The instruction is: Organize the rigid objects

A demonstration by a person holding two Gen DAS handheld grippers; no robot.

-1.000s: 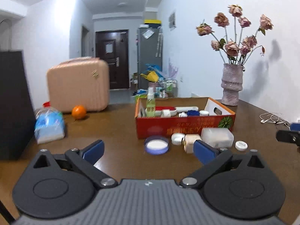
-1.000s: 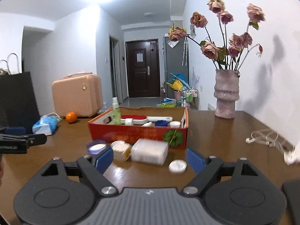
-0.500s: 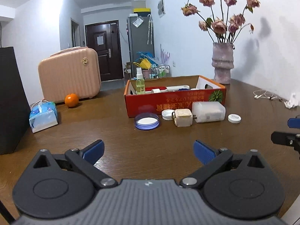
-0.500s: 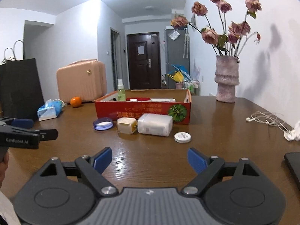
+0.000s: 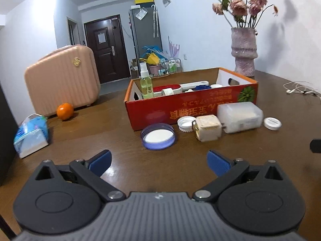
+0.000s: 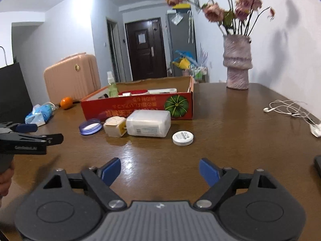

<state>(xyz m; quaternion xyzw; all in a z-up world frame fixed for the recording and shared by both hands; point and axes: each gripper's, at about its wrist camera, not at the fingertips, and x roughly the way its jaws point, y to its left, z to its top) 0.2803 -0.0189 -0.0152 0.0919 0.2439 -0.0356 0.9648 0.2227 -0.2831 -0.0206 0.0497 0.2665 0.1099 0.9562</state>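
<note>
Three lids (image 5: 158, 137), two boxes (image 5: 239, 116)

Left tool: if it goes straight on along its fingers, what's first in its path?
Probably the purple-rimmed lid, straight ahead of the open, empty left tool. Bare table lies between; depth is uncertain.

Colours and patterns on the table

Red box (image 5: 188, 108) with green pumpkin print; purple-rimmed lid (image 5: 157, 136), white inside; cream block (image 5: 208, 127); translucent white container (image 5: 239, 116); white cap (image 5: 272, 123); brown wood-grain table (image 5: 100, 132); orange fruit (image 5: 64, 111); pink ribbed suitcase (image 5: 62, 80).
</note>
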